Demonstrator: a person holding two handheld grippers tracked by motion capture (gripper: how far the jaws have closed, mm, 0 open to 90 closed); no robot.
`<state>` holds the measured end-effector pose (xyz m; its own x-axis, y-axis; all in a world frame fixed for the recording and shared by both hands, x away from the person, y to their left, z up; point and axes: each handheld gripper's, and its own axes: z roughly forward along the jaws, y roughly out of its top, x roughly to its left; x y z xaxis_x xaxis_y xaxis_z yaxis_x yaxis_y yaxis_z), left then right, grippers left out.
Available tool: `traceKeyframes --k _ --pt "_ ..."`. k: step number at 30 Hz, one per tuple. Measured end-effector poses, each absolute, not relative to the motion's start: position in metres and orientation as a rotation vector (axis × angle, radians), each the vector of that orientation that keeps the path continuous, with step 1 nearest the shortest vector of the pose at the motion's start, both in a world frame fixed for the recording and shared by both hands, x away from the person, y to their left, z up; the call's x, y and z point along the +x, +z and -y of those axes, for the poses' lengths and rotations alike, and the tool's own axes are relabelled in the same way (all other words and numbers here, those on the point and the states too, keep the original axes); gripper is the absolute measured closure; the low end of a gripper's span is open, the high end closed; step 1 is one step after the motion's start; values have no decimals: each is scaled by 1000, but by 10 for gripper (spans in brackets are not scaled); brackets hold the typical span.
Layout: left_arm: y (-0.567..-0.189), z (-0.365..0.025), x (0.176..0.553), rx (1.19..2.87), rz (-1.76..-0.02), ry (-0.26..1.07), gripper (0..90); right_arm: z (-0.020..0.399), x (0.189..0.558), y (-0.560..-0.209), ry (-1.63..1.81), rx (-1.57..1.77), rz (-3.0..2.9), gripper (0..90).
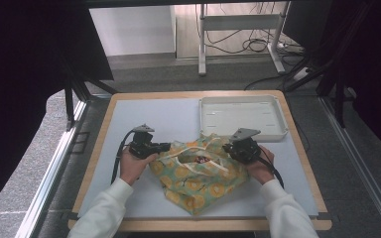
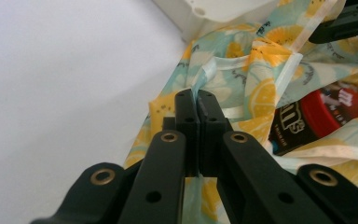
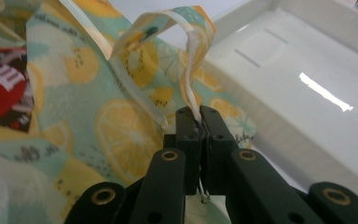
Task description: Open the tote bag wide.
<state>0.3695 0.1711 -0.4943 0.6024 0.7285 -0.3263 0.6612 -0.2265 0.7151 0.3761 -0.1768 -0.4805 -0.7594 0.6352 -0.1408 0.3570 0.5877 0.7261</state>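
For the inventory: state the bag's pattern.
Bag: yellow lemon slices on pale green; right gripper view shows it best.

Lemon-print cloth bag [image 1: 198, 173] in mint green and yellow, crumpled on the tabletop [image 1: 144, 119], mouth open, red candy packet [image 2: 317, 116] inside

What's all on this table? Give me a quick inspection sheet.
Surface: pale mat on a wood-edged table.
Job's things: lemon-print cloth bag, open, with a red packet inside.
Clutter: empty white tray behind the bag.
Grippers: left gripper shut on the bag's edge; right gripper shut on a bag strap.
Cables: one black cable trails from each gripper; more on the floor.
Surroundings: metal frame, dark curtains.
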Motion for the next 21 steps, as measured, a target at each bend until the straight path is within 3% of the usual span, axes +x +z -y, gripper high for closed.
traceKeyframes --k 21 --pt "-523 -155 382 2038 -1146 16 879 184 385 -515 893 954 -2505 864"
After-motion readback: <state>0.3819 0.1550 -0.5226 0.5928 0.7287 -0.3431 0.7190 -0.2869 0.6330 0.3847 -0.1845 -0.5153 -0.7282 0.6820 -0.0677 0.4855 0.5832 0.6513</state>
